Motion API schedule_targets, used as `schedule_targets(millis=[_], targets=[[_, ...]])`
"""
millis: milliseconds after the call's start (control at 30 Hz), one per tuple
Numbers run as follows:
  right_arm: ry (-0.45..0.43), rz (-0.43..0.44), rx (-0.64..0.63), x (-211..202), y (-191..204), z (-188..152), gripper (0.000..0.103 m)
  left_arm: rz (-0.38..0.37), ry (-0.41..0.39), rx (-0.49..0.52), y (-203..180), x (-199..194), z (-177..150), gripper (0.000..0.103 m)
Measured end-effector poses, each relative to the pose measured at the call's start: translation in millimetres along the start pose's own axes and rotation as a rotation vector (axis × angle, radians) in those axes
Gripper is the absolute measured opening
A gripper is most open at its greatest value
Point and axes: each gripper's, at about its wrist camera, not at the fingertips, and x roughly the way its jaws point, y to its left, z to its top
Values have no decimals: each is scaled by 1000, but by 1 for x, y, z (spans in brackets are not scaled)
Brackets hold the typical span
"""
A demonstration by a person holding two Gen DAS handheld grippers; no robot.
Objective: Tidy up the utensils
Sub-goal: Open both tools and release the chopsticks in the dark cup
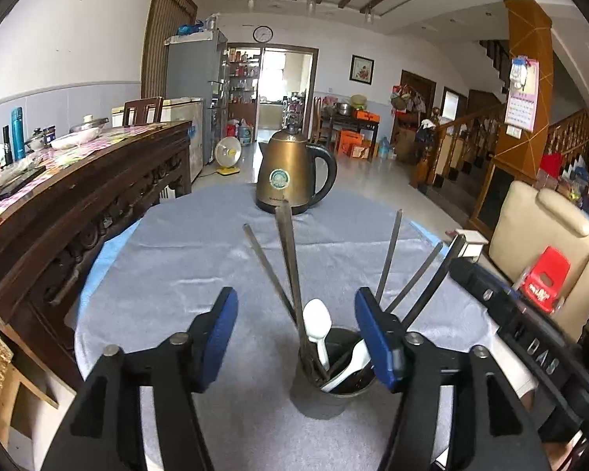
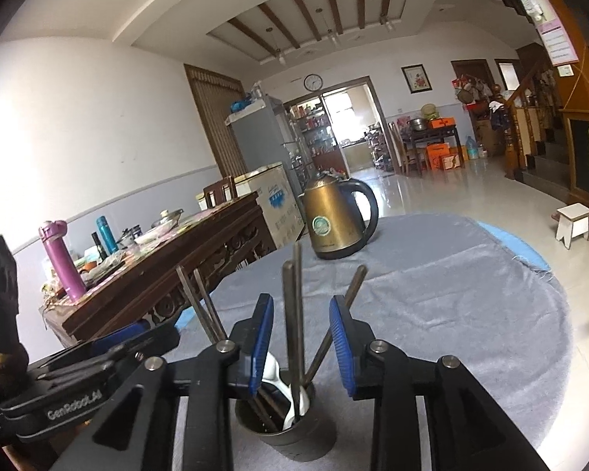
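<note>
Utensils [image 1: 314, 337], metal chopsticks and white plastic spoons, upright in a dark cup [image 1: 333, 388] on the grey-clothed round table [image 1: 176, 259], left gripper [image 1: 296, 337] spread wide, angled down, right gripper [image 2: 301, 337] partly parted around chopsticks without pinching, bronze kettle [image 1: 290, 172] beyond.

Beside the cup [image 2: 284, 428], the left tool [image 2: 110, 357] reads "GenRobot.AI"; the right tool's [image 1: 530, 337] black body shows "DAS".

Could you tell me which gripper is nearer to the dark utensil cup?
Neither clearly. The left gripper is open just behind the utensil cup; the right gripper is open just behind it too, chopsticks rising between its pads.
</note>
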Motion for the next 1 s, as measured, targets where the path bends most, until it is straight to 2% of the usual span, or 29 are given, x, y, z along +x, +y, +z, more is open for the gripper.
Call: schedule_targets(millis=[233, 267, 333, 367, 533, 633, 767, 833, 1000], targets=[[10, -5, 15, -14, -8, 7, 33, 69, 54, 7, 4, -10, -8, 73], [23, -4, 17, -16, -7, 6, 35, 83, 63, 11, 4, -11, -10, 73], [49, -4, 15, -18, -7, 7, 54, 111, 77, 25, 2, -12, -12, 75], [56, -6, 15, -21, -6, 7, 67, 133, 83, 39, 1, -14, -14, 75], [54, -17, -38, -42, 3, 3, 68, 190, 71, 96, -4, -24, -19, 76], [70, -11, -43, -51, 6, 0, 68, 215, 52, 109, -5, -31, -19, 85], [96, -26, -58, -58, 9, -2, 69, 241, 34, 115, -5, -41, -17, 86], [118, -24, -54, -62, 11, -5, 69, 248, 41, 120, -6, -44, -18, 91], [163, -28, -62, -68, 16, -13, 70, 273, 74, 135, -9, -47, -23, 92]])
